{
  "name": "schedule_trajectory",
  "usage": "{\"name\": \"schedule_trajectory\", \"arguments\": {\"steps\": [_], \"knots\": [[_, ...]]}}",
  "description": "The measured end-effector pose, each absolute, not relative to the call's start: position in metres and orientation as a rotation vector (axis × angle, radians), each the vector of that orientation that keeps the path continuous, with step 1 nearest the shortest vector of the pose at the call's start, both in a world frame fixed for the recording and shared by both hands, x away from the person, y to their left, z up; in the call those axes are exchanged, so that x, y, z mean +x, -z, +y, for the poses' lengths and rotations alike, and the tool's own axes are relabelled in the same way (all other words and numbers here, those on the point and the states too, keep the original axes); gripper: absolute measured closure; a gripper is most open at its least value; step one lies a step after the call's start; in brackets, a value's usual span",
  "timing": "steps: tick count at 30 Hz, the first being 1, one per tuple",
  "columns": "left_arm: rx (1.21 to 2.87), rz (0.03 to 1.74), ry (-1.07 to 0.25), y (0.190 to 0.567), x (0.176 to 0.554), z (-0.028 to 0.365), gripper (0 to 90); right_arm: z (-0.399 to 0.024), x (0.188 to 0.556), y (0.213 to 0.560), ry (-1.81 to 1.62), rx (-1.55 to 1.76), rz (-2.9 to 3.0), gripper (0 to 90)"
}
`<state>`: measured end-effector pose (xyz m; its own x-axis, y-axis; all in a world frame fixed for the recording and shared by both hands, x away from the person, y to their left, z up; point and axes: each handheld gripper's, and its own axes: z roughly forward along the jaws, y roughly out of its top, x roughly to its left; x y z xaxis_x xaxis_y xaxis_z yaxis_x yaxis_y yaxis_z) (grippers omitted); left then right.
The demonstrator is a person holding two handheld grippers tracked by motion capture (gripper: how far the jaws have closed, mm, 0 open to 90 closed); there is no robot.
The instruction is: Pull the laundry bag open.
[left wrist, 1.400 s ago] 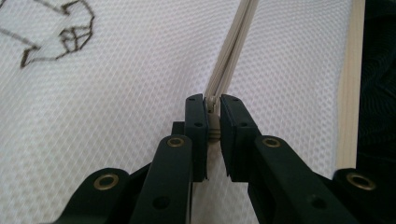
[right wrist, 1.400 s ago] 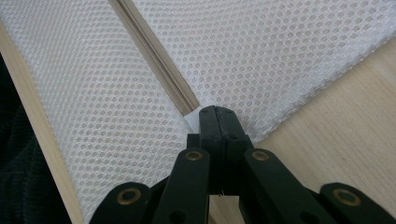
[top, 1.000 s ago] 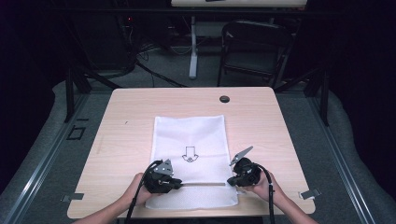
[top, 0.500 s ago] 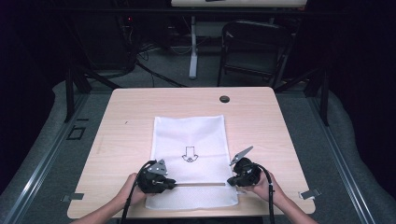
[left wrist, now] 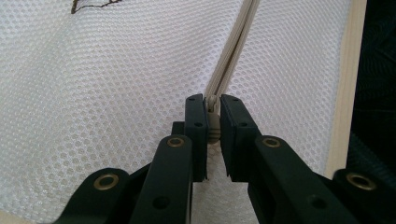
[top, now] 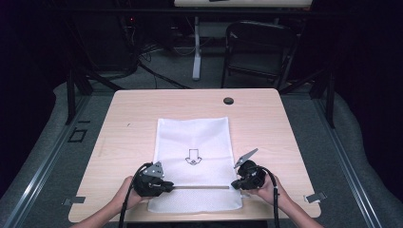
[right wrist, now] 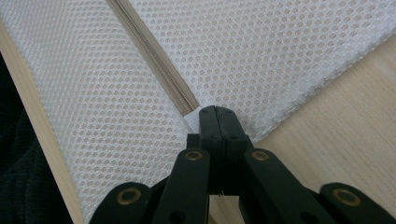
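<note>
Left gripper view: jaws are clamping the zipper pull (left wrist: 213, 122) of the white mesh laundry bag (left wrist: 116, 88), low centre of frame, pads pressing on both sides of the tab. Beige zipper (left wrist: 233, 46) is running away to the upper centre, teeth looking meshed along the visible stretch. Right gripper view: jaws are pinched fully together on the bag's corner fabric (right wrist: 196, 122) at the zipper's end, low centre of frame.

High view: left gripper (top: 164, 186) is sitting at lower left of the bag (top: 192, 137), right gripper (top: 237, 183) at lower right, zipper line (top: 199, 187) stretching between them near the table's (top: 285, 133) near edge. Bag is lying flat at table centre, arrow print (top: 192, 155) mid-panel.

Judgement: grips are both set, one anchoring, one on the pull. Pull is sitting at the left end; the slide along the zipper is not yet done, so nearly all the travel is remaining. Whether this is opening or closing I cannot tell for certain.
</note>
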<state>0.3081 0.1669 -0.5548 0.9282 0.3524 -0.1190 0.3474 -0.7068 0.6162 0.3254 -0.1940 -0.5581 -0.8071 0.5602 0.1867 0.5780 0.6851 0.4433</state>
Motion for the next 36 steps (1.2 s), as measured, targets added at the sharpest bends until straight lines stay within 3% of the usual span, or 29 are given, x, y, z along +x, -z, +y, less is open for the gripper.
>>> {"name": "schedule_trajectory", "arguments": {"steps": [7,36], "knots": [[2.424,0.483,-0.002,0.556,0.309,0.168,82.6,-0.194,0.324,0.558,0.774,-0.971,-2.848,90.0],[2.448,0.686,-0.103,0.557,0.309,0.237,82.5,-0.194,0.326,0.557,0.75,-0.962,-2.852,90.0]]}}
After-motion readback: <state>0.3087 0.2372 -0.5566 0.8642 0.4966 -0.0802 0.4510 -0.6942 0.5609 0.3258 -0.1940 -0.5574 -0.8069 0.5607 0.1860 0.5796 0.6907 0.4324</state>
